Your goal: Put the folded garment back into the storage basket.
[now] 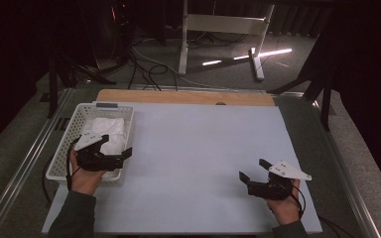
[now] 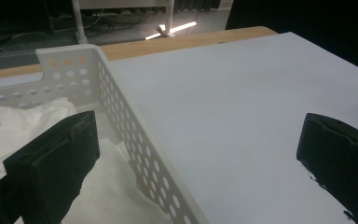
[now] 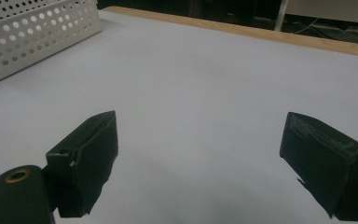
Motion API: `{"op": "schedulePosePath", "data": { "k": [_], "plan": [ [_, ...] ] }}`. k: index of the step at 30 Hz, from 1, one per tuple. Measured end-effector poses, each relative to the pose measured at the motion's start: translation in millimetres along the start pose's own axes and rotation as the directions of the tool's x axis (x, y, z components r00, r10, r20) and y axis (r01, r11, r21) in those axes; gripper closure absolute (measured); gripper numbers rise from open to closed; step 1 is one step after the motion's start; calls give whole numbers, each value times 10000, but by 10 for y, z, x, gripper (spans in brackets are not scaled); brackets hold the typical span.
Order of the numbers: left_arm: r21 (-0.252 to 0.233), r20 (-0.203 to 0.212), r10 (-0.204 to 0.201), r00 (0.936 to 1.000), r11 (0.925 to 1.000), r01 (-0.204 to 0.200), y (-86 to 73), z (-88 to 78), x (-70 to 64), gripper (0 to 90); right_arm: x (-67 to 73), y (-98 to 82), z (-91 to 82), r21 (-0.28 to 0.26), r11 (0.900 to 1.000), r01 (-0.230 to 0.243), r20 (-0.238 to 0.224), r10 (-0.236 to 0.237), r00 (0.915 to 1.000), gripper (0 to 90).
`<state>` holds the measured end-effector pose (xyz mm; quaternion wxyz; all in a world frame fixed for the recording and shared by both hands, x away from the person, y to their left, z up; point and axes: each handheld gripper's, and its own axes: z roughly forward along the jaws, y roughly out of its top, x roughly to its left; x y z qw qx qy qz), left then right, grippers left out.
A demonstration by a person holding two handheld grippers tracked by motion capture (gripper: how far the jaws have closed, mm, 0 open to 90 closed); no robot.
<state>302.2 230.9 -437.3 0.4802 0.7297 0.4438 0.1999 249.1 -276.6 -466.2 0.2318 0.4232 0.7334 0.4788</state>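
Observation:
A white perforated basket point(image 1: 68, 133) stands at the table's left side, and a white cloth point(image 1: 110, 130) lies crumpled inside it. My left gripper point(image 1: 116, 145) is open and hovers over the basket's near right corner. In the left gripper view its jaws straddle the basket's right wall point(image 2: 135, 140): one jaw is over the cloth point(image 2: 23, 126), the other over the mat, and nothing sits between them at the left gripper point(image 2: 200, 128). My right gripper point(image 1: 253, 168) is open above the bare mat at the front right, and nothing is held in the right gripper point(image 3: 203, 133).
A pale sheet point(image 1: 203, 148) covers the table, with a strip of wooden edge point(image 1: 183, 96) at the back. The basket point(image 3: 32, 32) lies far off to the right gripper's left. Behind the table are a white stand point(image 1: 183, 44) and cables on the floor.

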Motion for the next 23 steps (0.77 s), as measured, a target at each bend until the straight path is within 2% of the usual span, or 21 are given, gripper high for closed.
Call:
{"op": "schedulePosePath", "data": {
  "k": [7,23],
  "plan": [
    [-150,278,164,9995,9998,-160,-44,5,-46,2,-7,1,-5,-105,9999,44,13,-44,10000,113],
    [-564,145,400,9991,9976,-391,-56,-33,-94,2,-10,-23,14,-133,9999,106,-14,-106,9999,113]
  ]
}}
